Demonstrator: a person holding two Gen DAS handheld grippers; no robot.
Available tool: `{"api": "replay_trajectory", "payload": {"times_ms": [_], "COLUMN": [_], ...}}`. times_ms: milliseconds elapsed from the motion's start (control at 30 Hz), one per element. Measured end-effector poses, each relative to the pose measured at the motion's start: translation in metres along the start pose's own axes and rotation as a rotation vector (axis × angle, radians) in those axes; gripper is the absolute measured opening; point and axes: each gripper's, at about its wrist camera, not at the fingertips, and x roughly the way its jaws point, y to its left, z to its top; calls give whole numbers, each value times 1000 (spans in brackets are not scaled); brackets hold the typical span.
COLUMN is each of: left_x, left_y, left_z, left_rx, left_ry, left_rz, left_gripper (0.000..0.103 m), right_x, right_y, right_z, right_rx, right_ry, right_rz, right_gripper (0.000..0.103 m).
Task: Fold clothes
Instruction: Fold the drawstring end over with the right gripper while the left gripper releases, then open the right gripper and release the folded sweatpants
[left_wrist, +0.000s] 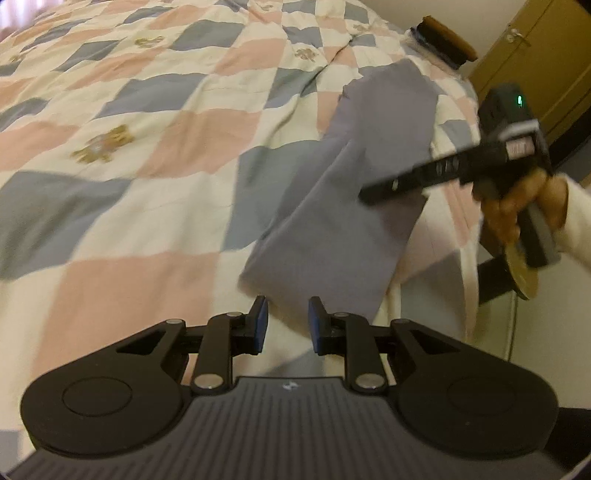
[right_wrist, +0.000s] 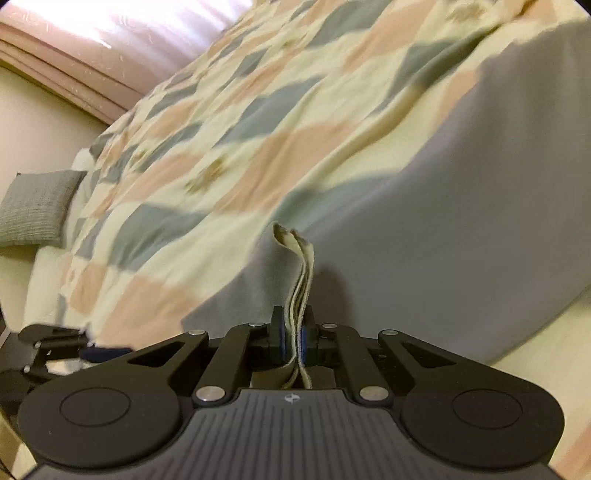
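Long grey-lilac soft cloth garment (left_wrist: 343, 206) lies on the checked quilted bed (left_wrist: 147, 147). Right hand-held gripper (right_wrist: 293, 339) clamps its layered edge; left hand-held gripper (left_wrist: 285, 325) released. Limp, light; grip corners.

My left gripper (left_wrist: 285, 323) hangs with its jaws parted, a clear gap between the blue pads (left_wrist: 261, 325), and nothing sits between them. It points forward and slightly down, held low near the bed's near edge. My right gripper (right_wrist: 292, 338) is clamped tight, its pads pressed on a thin doubled edge of cloth that stands up between them. From the left wrist view I see the right gripper's body off to the right side, tilted with its fingers reaching left, blurred. My right hand (left_wrist: 517, 206) wraps its handle, with a pale sleeve (left_wrist: 576, 221) at the wrist.
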Motion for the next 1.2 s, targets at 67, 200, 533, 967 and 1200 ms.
{"api": "replay_trajectory", "payload": {"times_ms": [67, 200, 533, 967, 1200], "left_x": [22, 61, 126, 170, 185], "left_y": [-20, -65, -115, -121, -134], "left_z": [10, 34, 83, 138, 159], "left_rx": [-4, 45, 141, 224, 248], "left_ry": [-5, -7, 36, 138, 169], "left_rz": [26, 91, 139, 100, 68], "left_gripper": [26, 26, 27, 28, 28], "right_x": [-11, -32, -70, -89, -116], "right_y": [-27, -77, -155, -201, -228], "right_z": [17, 49, 93, 116, 134], "right_rx": [-31, -68, -65, 23, 53], "right_ry": [0, 9, -7, -17, -83], "right_rz": [-6, -22, -39, -99, -157], "right_gripper": [7, 7, 7, 7, 4]}}
